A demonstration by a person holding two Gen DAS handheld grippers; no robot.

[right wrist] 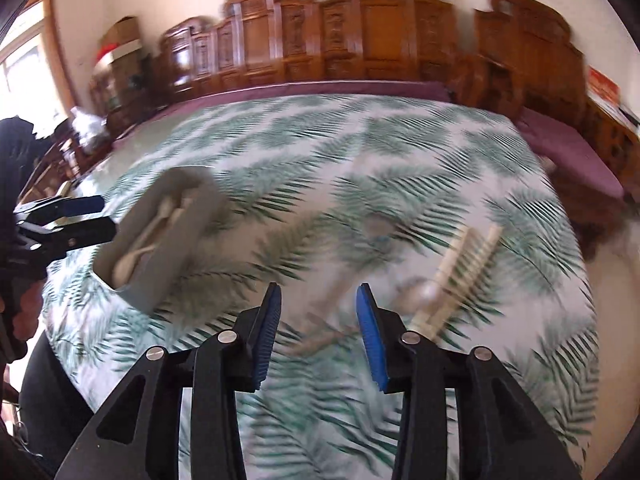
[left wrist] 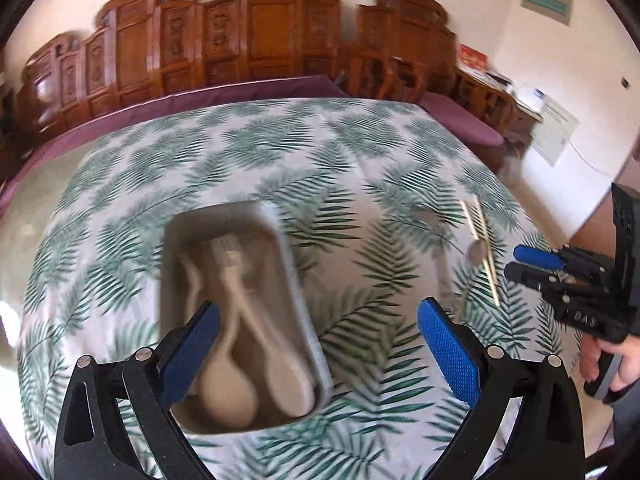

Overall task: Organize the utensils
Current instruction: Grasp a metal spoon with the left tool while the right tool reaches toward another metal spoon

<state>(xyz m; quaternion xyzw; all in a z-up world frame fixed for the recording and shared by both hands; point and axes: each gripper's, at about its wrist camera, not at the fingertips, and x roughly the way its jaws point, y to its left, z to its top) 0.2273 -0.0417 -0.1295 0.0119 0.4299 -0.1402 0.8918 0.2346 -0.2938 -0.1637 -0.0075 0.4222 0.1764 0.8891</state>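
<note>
A grey tray (left wrist: 288, 264) on the leaf-print tablecloth holds two cream spoons (left wrist: 280, 368) and a fork. My left gripper (left wrist: 320, 344) is open and empty above the tray's near end. The tray also shows in the right wrist view (right wrist: 188, 216). My right gripper (right wrist: 316, 332) is open and empty above loose utensils: pale chopsticks (right wrist: 460, 256), a metal spoon (right wrist: 416, 292) and a blurred pale utensil (right wrist: 332, 292). The chopsticks (left wrist: 482, 240) and the metal spoon (left wrist: 476, 250) also show in the left wrist view, with the right gripper (left wrist: 516, 262) beside them.
The table (left wrist: 320, 152) is covered by a white cloth with green leaves. Carved wooden chairs (left wrist: 260, 40) with purple cushions (left wrist: 460, 120) line the far side. Both views are motion-blurred.
</note>
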